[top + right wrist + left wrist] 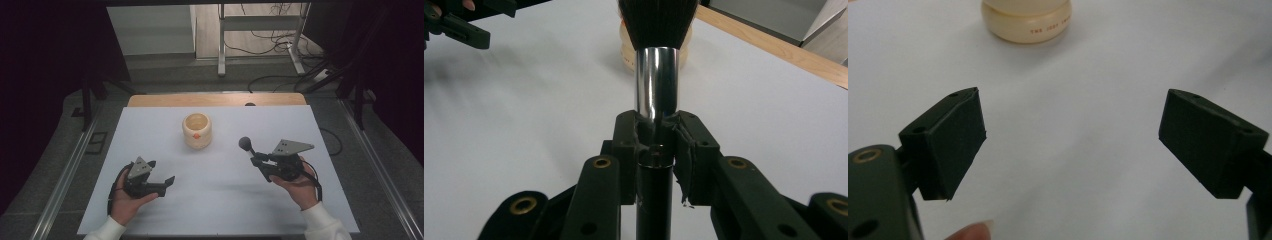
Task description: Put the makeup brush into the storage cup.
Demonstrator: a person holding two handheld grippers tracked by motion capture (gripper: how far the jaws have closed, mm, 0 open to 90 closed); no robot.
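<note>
Your right hand-held gripper (256, 161) is clamped on a makeup brush (247, 146), jaws pressed against the handle just below the shiny metal collar. In the right gripper view the brush (656, 75) runs straight up between the pads, its dark bristles at the top of the frame and in front of the cream jar (626, 42). In the high view the bristle head points up and away from you, toward the far left, raised off the worktop (215, 195).

Your left hand-held gripper (167, 182) is open and holds nothing. In the left gripper view its two black pads (955, 140) stand wide apart, with bare white worktop (1068, 150) between them and the jar (1026, 20) ahead at the top edge.

The jar (196, 130) stands upright near the middle of the worktop, mouth open, a small orange mark on its front. It lies between the two grippers and farther from you, apart from both.
</note>
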